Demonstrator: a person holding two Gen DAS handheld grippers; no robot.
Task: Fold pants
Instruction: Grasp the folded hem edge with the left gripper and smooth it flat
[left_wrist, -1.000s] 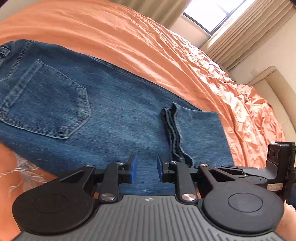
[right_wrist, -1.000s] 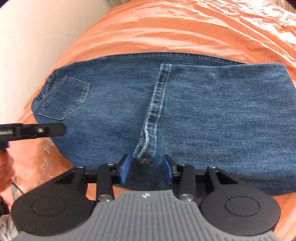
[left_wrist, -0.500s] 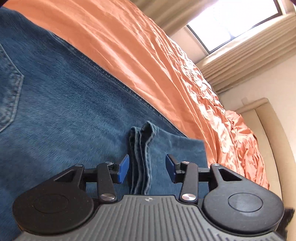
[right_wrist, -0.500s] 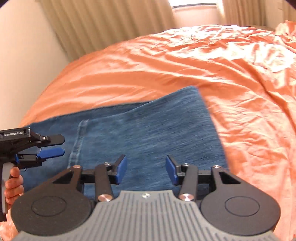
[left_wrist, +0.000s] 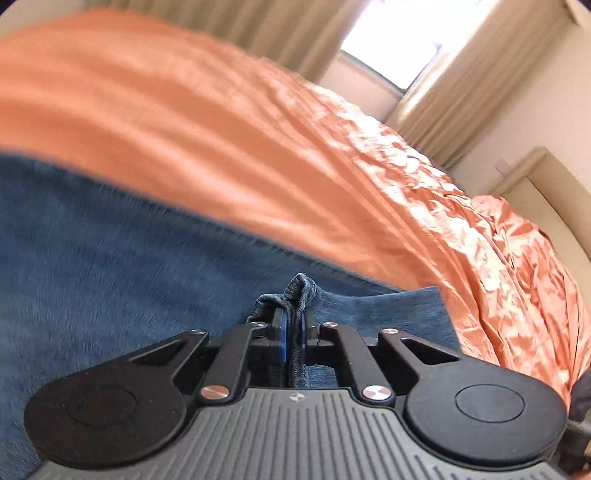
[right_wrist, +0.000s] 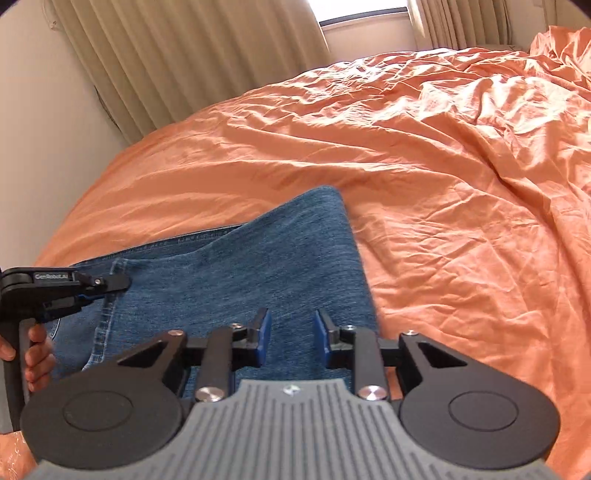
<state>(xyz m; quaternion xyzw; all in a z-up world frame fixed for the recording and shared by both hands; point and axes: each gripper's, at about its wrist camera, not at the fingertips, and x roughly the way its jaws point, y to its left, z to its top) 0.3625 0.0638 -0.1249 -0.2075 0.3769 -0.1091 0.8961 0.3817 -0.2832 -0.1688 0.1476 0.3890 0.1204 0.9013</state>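
Observation:
Blue jeans (left_wrist: 110, 258) lie folded on an orange bedspread (left_wrist: 221, 129). My left gripper (left_wrist: 292, 332) is shut on the bunched hem edge (left_wrist: 301, 291) of the jeans' upper layer. In the right wrist view the jeans (right_wrist: 240, 266) spread under my right gripper (right_wrist: 291, 338), which is open and empty just above the denim near its right edge. The left gripper (right_wrist: 103, 286) shows at the left of that view, clamped on the hem seam (right_wrist: 107, 314), with a hand (right_wrist: 37, 350) holding it.
The crumpled orange bedspread (right_wrist: 443, 184) stretches far and right. Beige curtains (right_wrist: 184, 55) and a window (right_wrist: 362, 22) stand behind the bed. A cream wall (right_wrist: 37, 147) runs along the left. A beige headboard (left_wrist: 546, 192) is at the right.
My left gripper has closed on the jeans' hem edge, which lay between its open fingers before. My right gripper has stayed open, and its view has tilted up.

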